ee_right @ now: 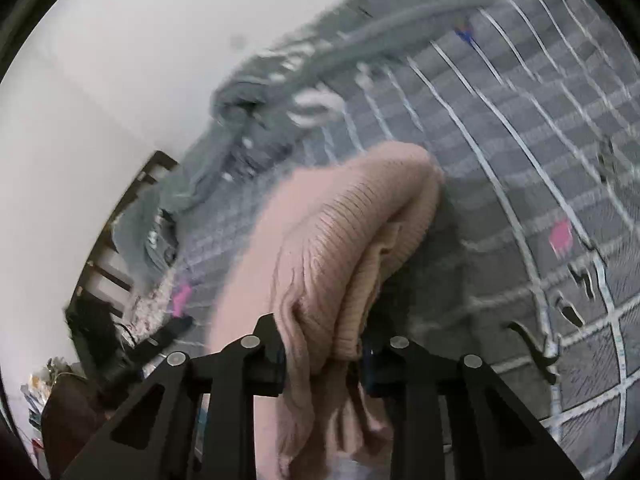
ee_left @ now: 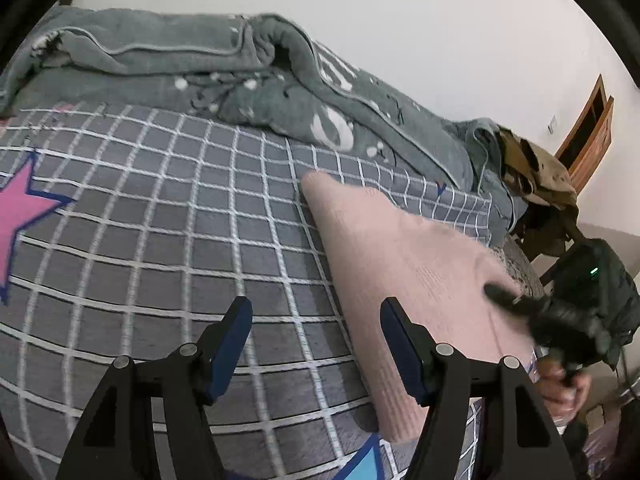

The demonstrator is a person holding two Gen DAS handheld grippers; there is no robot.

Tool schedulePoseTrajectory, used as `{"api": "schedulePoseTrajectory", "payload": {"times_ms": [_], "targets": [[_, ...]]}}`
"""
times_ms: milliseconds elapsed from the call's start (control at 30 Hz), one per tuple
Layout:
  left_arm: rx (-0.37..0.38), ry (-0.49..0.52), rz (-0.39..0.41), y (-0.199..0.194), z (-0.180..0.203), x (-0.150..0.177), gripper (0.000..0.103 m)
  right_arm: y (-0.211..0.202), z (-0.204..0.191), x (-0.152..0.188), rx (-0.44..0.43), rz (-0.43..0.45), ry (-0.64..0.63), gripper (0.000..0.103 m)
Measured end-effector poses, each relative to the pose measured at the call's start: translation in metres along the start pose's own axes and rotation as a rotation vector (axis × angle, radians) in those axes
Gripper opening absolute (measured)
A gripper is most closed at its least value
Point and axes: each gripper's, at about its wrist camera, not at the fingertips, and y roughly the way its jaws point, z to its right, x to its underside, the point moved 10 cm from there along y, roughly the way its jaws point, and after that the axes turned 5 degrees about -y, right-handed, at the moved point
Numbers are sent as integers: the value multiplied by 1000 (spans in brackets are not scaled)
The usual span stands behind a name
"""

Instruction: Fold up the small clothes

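The pink knitted garment (ee_left: 384, 248) lies on a grey bedspread (ee_left: 168, 216) crossed by white grid lines, stretched as a long ribbed band from mid-bed down toward the near edge. At the far left of the left wrist view a pink star (ee_left: 20, 216) with a blue outline is printed on the spread, and behind it a grey-green blanket (ee_left: 200, 60) is bunched along the white wall. The left gripper (ee_left: 316, 348) hangs over the spread with its blue-padded fingers spread apart and nothing between them; the garment's left edge runs just beside and partly behind its right finger, not between the jaws. Further right, the right gripper (ee_left: 504, 296) reaches in over the garment's lower right side, blurred, with a person's hand (ee_left: 560, 384) below it. An olive cloth (ee_left: 536, 176) is heaped at the bed's far right end.

In the right wrist view, the right gripper (ee_right: 324, 354) is clenched on a gathered fold of the garment (ee_right: 340, 240): bunched ribbed knit fills the gap between the fingers, with more fabric rising ahead of them and hanging below. The bedspread (ee_right: 520, 160) lies to the right, the blanket (ee_right: 248, 112) up left.
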Motion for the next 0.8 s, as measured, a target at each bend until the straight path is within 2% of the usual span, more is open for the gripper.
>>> {"api": "schedulePoseTrajectory", "payload": {"times_ms": [133, 300, 533, 667, 733, 800], "targets": [[-10, -27, 29, -23, -16, -8, 65, 0, -61, -19, 54, 22, -91, 22], [-23, -67, 58, -47, -45, -15, 65, 19, -125, -36, 115, 35, -188, 20], [-51, -77, 74, -69, -75, -30, 65, 45, -201, -55, 55, 74, -248, 18], [-43, -88, 81, -70, -80, -33, 65, 49, -209, -60, 42, 73, -233, 18], [-34, -90, 74, -65, -80, -30, 65, 46, -195, -58, 77, 74, -230, 18], [-30, -85, 67, -61, -78, -24, 65, 36, -160, -51, 122, 65, -208, 19]]}}
